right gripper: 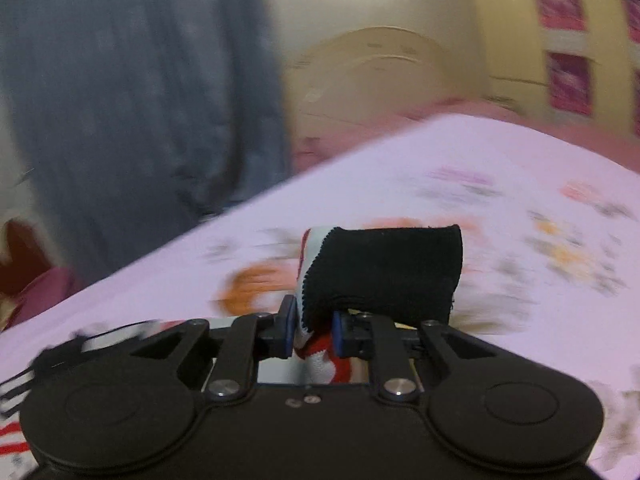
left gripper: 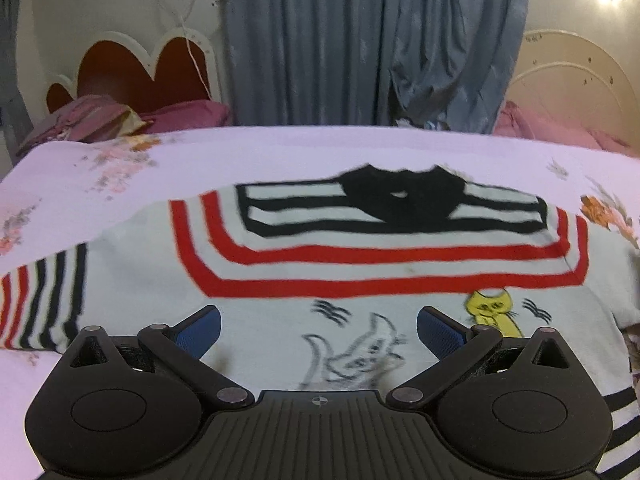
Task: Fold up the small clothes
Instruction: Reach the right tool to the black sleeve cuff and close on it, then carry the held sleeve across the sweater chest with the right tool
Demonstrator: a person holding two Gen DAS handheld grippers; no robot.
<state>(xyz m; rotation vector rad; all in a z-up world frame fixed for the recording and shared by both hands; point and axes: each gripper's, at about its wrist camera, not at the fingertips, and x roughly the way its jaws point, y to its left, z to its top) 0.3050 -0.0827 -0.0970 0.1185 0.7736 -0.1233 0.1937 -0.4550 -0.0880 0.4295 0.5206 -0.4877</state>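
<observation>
while the right gripper [right gripper: 314,334] pinches its black cuff [right gripper: 384,268] and the left gripper [left gripper: 318,330] hangs open above it, the sweater [left gripper: 360,264] lies flat on the bed [left gripper: 280,148], soft, light and floppy, best held by hems.

Right-wrist view smeared throughout: floral sheet [right gripper: 500,208] and curtain [right gripper: 140,100] without sharp edges. Sweater [left gripper: 320,272] cut off at the lower right edge, its left sleeve [left gripper: 40,300] at the left edge.

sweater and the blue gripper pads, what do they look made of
Sweater: soft matte knit, probably cotton or acrylic yarn; the black cuff shows stitch loops along its edge. Blue pads: likely rubber, with a fine grid texture.
</observation>
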